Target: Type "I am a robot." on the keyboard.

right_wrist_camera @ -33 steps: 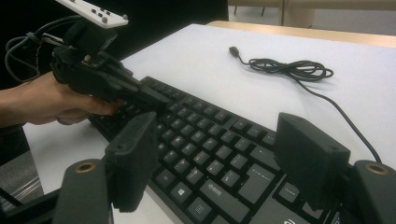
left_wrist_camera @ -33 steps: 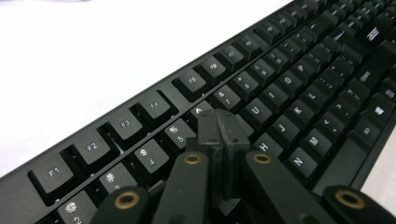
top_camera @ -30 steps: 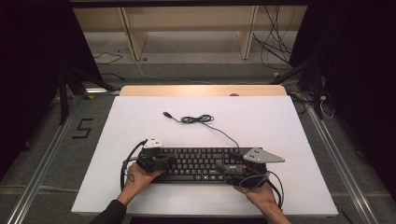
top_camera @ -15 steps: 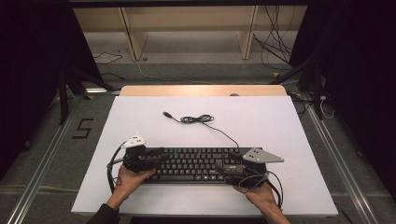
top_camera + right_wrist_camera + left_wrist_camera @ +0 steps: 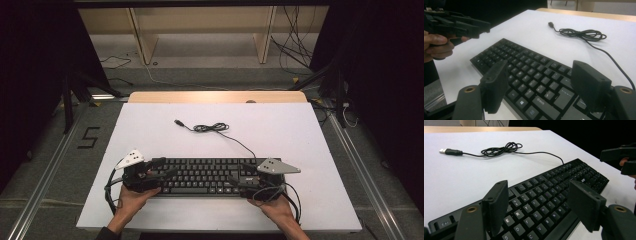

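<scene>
With the left claw [image 5: 161, 167] just opened wide and the right claw [image 5: 246, 176] also wide, nothing gripped, the keyboard [image 5: 207, 176] could be skewed on the table [image 5: 300, 135] if its ends are clamped unevenly.

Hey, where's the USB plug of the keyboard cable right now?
In the high view the USB plug lies on the white table, left of centre, beyond the keyboard and just left of the coiled cable, away from both claws.

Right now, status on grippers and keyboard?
Left gripper just opened, empty. Right gripper open, over keyboard. Keyboard flat on table. Nothing in the way.
</scene>
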`<state>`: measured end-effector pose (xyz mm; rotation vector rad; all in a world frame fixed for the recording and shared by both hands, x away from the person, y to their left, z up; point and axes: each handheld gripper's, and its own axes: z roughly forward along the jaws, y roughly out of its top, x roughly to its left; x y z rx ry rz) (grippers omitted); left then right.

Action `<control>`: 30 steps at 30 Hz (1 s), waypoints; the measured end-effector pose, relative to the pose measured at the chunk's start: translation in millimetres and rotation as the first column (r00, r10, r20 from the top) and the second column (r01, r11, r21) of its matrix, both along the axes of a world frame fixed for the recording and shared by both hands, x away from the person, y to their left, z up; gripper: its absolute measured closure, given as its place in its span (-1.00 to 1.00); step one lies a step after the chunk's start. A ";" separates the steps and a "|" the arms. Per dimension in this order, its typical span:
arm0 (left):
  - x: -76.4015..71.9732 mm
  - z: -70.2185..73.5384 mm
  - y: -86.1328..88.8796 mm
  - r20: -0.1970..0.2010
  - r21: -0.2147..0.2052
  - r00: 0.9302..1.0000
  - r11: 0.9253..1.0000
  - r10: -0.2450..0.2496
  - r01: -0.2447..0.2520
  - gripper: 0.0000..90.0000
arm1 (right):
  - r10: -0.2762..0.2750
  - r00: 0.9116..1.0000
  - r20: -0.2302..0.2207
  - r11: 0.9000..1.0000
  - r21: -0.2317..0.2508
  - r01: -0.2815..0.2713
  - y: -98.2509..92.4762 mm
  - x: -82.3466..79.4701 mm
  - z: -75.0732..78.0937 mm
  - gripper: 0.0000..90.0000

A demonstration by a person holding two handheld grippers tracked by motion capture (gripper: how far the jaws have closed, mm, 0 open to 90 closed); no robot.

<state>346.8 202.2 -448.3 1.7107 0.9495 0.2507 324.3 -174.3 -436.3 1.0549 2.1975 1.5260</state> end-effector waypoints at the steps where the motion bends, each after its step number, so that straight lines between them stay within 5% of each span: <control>1: -2.5 -0.5 1.2 0.002 -0.006 1.000 1.000 0.004 -0.004 -0.29 | 0.004 1.000 -0.006 1.000 -0.004 -0.004 2.5 1.2 -1.0 -0.30; 13: -16.1 -0.7 10.8 0.030 -0.012 0.999 1.000 0.024 -0.024 -0.34 | 0.046 0.998 -0.033 0.998 -0.039 -0.047 21.6 10.9 -4.5 -0.21; 21: -21.6 -1.7 13.9 0.025 -0.024 0.999 0.999 0.030 -0.029 -0.35 | 0.050 0.995 -0.084 0.990 -0.125 -0.061 34.7 20.9 -13.4 0.36; 30: -25.2 -2.5 14.9 0.030 -0.012 0.999 1.000 0.018 -0.018 -0.36 | 0.090 0.989 -0.119 0.980 -0.167 -0.109 51.9 28.5 -22.0 0.90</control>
